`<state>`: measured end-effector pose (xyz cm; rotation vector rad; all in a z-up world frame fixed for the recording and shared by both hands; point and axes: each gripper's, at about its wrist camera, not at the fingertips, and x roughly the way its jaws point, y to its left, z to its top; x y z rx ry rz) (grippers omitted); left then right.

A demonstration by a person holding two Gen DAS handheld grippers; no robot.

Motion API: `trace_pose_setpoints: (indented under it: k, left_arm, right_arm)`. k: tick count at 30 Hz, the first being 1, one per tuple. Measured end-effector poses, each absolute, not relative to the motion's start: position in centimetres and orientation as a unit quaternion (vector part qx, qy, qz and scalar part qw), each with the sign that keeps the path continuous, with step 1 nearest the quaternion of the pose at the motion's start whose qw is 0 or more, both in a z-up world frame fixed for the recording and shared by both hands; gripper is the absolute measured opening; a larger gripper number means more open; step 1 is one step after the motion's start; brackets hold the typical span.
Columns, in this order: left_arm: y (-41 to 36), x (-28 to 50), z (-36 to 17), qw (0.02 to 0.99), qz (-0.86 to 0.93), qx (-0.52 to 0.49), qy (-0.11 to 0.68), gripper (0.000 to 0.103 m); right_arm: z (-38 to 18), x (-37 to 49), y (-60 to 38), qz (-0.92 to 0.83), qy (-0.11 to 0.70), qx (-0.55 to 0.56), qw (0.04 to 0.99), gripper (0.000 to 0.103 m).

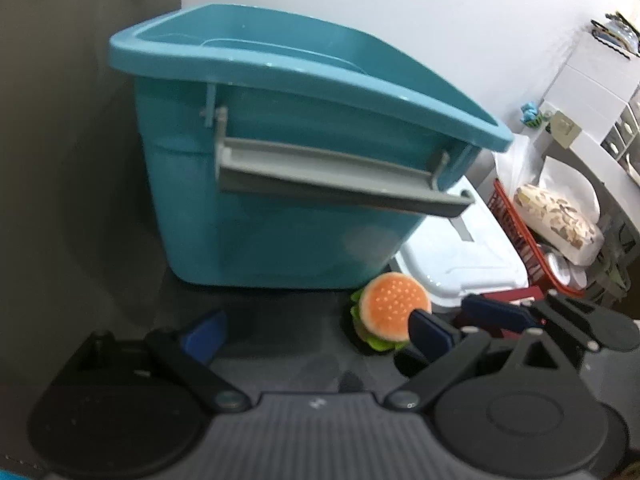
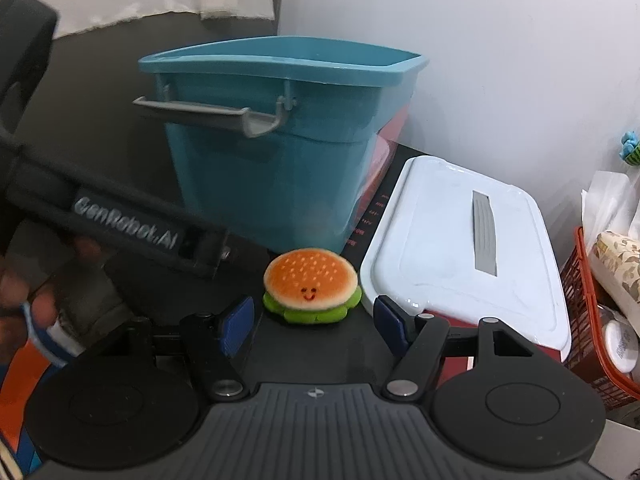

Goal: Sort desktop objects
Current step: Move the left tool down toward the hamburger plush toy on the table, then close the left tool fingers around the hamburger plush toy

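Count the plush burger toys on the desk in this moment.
1. The plush burger lies on the dark desktop in front of the teal bin, just left of the white lid. Others could be inside the bin, whose interior is hidden.

Both views are taken from low over the counter (image 2: 304,344), angled downward. The teal bin (image 1: 256,200) is seen close from the left; from the right it sits farther back. The plush burger (image 2: 312,285) and white lid (image 2: 468,256) are shared by both views.

Fuzzy plush burger (image 2: 311,286) beside glossy plastic bin (image 2: 276,140) (grey handle matt).
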<state>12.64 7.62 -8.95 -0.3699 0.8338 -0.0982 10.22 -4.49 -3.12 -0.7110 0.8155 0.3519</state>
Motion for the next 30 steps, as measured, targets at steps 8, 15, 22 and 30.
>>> trace_pose_setpoints:
  k: [8, 15, 22, 30]
  left_arm:
    - [7.7, 12.8, -8.9, 0.897, -0.039, -0.182, 0.401, 0.097]
    - [7.8, 13.3, -8.7, 0.898, -0.036, -0.184, 0.397, 0.097]
    - [7.8, 13.5, -8.8, 0.897, -0.039, -0.188, 0.399, 0.097]
    - [7.7, 13.9, -9.0, 0.895, -0.038, -0.194, 0.400, 0.097]
  right_arm:
    - [-4.1, 11.9, -4.3, 0.165, 0.392, -0.320, 0.847, 0.070]
    - [-4.3, 12.0, -4.4, 0.174, 0.401, -0.315, 0.842, 0.043]
    - [-3.8, 11.9, -4.3, 0.180, 0.408, -0.312, 0.839, 0.021]
    - [-4.2, 12.1, -3.8, 0.162, 0.389, -0.330, 0.845, 0.064]
